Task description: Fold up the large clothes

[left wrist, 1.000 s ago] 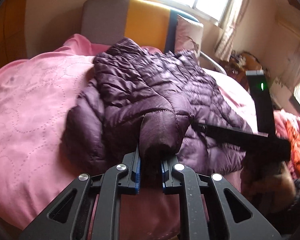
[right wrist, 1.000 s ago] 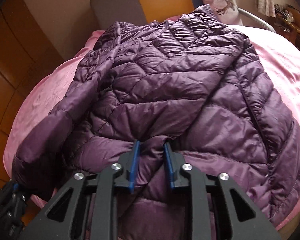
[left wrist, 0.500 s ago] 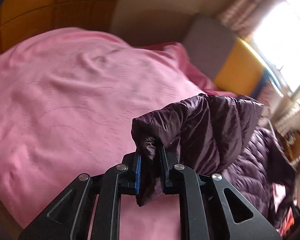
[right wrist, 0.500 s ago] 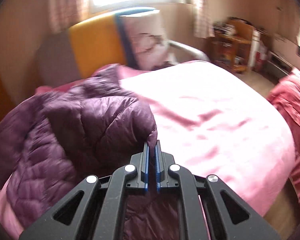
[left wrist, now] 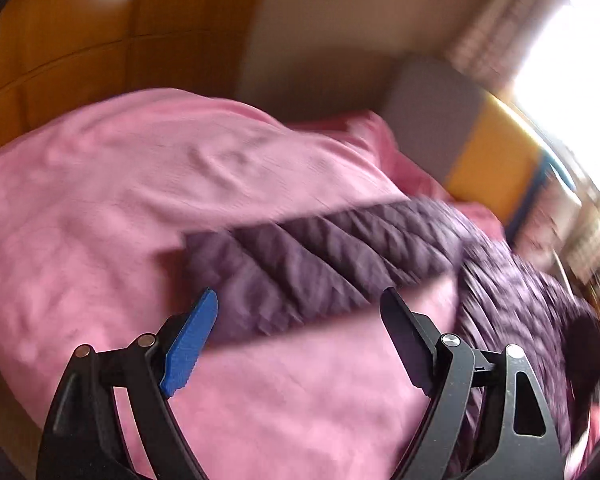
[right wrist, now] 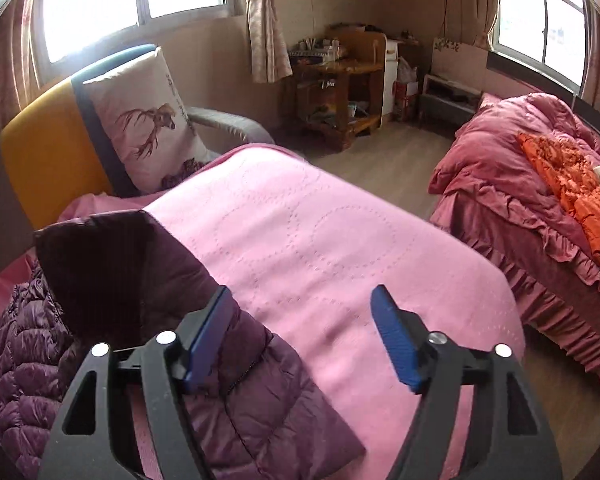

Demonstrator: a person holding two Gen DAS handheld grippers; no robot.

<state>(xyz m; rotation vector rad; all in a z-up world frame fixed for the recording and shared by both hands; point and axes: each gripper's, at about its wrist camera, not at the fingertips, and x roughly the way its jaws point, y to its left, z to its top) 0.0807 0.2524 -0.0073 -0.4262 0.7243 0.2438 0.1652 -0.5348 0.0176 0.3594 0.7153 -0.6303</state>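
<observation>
A dark purple quilted puffer jacket [left wrist: 332, 264] lies spread on a pink bedspread [left wrist: 140, 208]. In the blurred left wrist view one sleeve stretches out flat to the left, its cuff just ahead of my left gripper [left wrist: 300, 312], which is open and empty. In the right wrist view the jacket [right wrist: 112, 280] lies at the left, with the other sleeve [right wrist: 268, 392] under and beside the left finger of my right gripper [right wrist: 300, 308]. That gripper is open and holds nothing.
A yellow and grey headboard [right wrist: 40, 148] and a deer-print pillow [right wrist: 148, 120] stand at the bed's head. A second bed with red ruffled bedding [right wrist: 540, 200] is to the right across a strip of wooden floor [right wrist: 396, 160]. A wooden shelf unit [right wrist: 340, 88] stands by the far wall.
Both grippers held the jacket's sleeves shut half a second ago. Both have opened and let go. The sleeves now lie spread flat on the bedspread to either side.
</observation>
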